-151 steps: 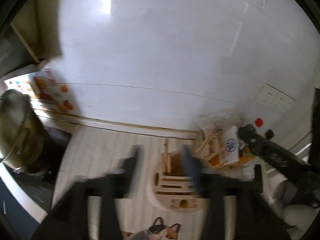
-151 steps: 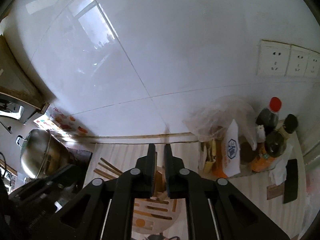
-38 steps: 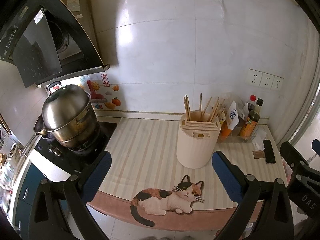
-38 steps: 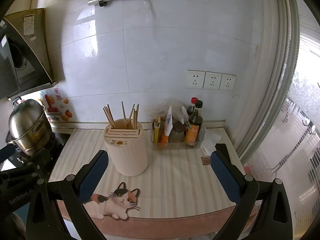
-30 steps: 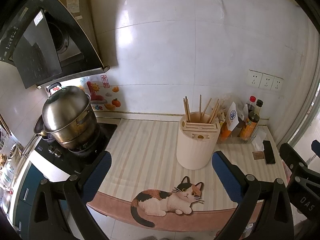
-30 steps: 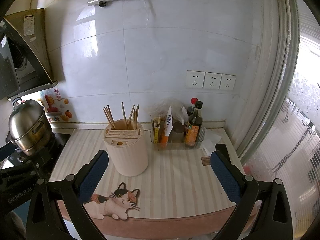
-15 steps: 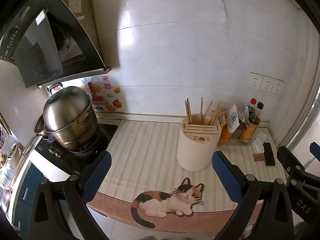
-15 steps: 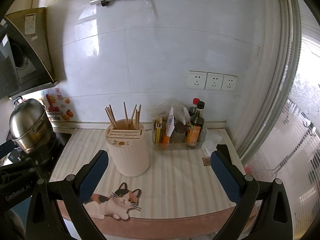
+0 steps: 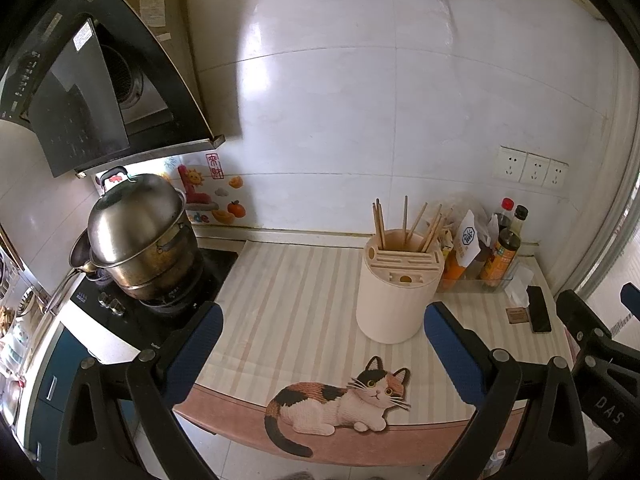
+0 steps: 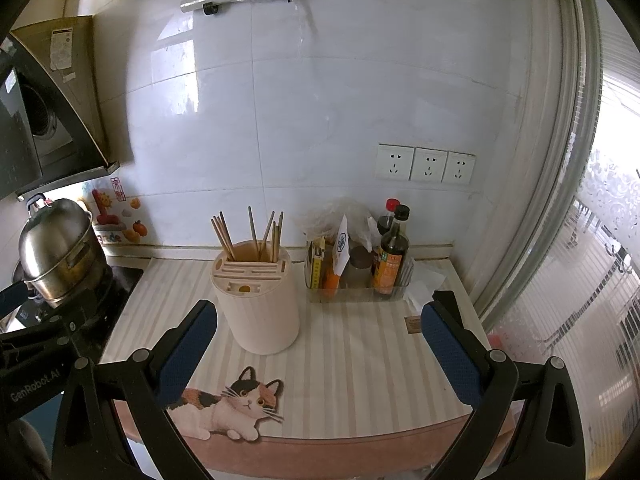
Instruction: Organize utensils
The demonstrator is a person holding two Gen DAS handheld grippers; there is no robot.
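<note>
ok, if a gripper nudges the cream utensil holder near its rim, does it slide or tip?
The utensil holder is tall with a flat base on the striped mat, so a rim-level push would more likely tip it than slide it. It looks like light plastic. The chopsticks stand loose and would probably rattle or shift.

We see both views sharp and bright — daylight pours in from the window (image 10: 592, 208) at far right, blown out to white. Soft glare patches sit on the glossy wall tiles (image 9: 256, 80). Fisheye bending curves the edges, and black vignette fills the corners — the range hood (image 9: 80, 92) side is dimmer.
</note>
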